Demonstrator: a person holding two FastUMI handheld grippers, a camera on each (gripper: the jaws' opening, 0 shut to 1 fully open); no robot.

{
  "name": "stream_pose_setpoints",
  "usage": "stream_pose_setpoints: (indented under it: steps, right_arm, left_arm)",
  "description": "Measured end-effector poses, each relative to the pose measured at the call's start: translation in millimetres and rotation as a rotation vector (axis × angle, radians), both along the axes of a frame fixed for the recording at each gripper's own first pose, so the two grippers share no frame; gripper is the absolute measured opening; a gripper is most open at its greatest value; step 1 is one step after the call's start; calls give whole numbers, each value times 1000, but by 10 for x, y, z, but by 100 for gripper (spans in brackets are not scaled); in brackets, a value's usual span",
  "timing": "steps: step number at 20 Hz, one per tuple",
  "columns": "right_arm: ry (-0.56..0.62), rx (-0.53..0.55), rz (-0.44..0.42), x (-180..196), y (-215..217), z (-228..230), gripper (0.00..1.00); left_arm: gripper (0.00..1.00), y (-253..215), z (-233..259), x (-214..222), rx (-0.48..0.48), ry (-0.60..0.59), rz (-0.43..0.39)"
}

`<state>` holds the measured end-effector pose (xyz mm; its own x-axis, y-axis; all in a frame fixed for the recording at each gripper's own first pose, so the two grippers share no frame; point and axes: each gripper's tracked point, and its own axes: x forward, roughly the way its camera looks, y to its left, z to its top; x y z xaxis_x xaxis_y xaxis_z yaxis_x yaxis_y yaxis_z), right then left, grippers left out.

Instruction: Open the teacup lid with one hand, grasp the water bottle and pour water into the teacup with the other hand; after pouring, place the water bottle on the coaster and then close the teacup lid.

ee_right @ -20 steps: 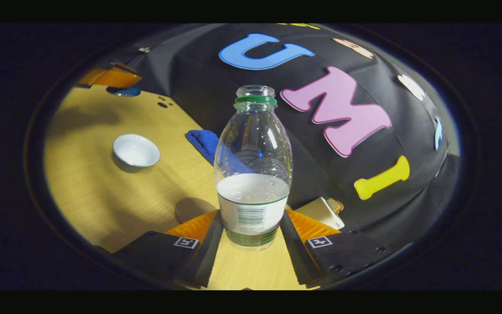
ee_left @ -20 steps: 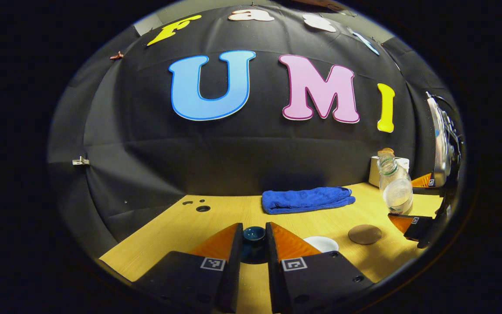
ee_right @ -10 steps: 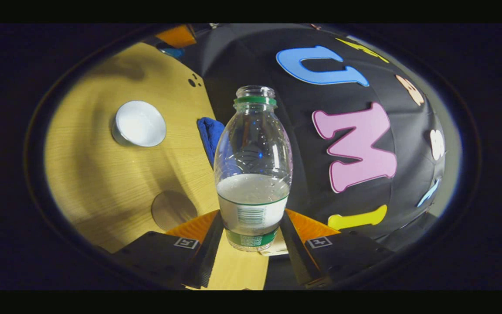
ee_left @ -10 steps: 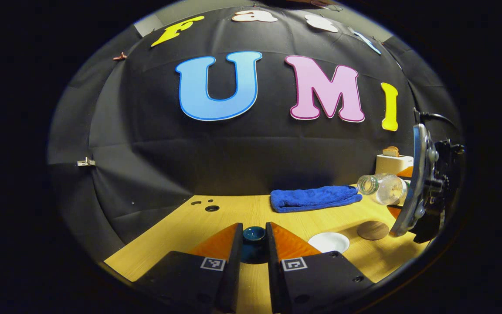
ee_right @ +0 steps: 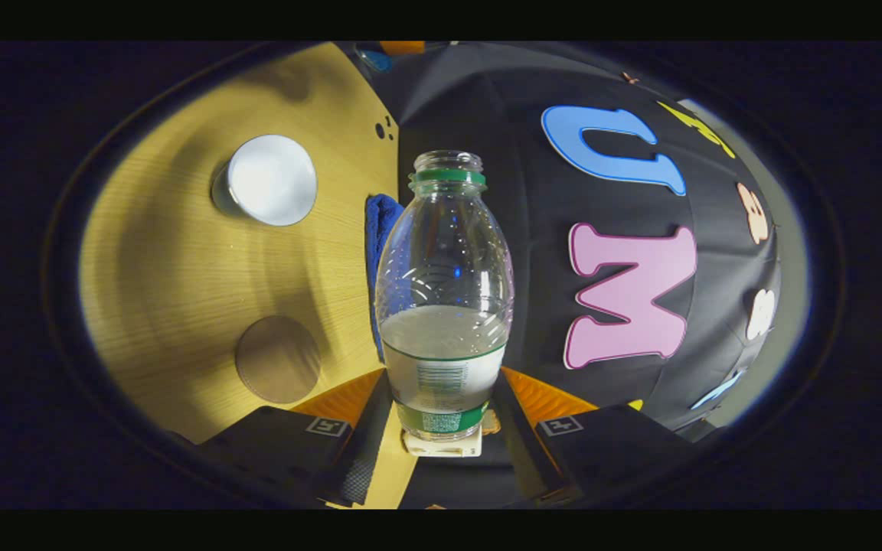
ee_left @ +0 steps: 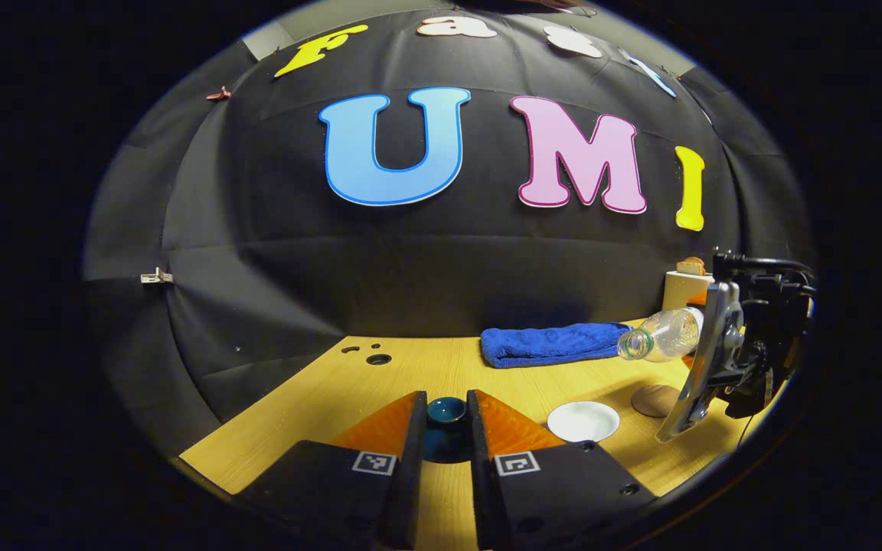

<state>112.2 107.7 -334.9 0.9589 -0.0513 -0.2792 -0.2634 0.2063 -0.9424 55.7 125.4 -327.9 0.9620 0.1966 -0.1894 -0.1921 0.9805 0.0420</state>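
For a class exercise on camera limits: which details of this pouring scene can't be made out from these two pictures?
- Teacup lid, left gripper view: the fingers hide its sides, so the shape is unclear.
- Teacup, right gripper view: pale glare hides whether water is inside.
- Water bottle, left gripper view: its base sits behind the right gripper's body.
- Right gripper, right gripper view: contact at the bottle is partly hidden.

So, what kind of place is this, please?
Probably a staged recording booth, not a real kitchen: black cloth wall behind a bare wooden table, with few props laid out, a folded blue towel, a white teacup and a round coaster.
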Motion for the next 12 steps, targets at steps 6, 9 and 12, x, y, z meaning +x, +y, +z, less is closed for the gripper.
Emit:
stream_pose_setpoints:
  steps: [6, 9, 12]
  right_arm:
    - [-4, -105, 56, 53, 6, -44, 75]
    - [-3, -121, 80, 23, -10, -37, 75]
    - [-8, -148, 100, -10, -16, -15, 77]
  left_arm:
    - [32, -7, -7, -35, -11, -1, 6]
    - [32, 7, -13, -45, -12, 1, 10]
    - [32, 24, -23, -54, -12, 4, 13]
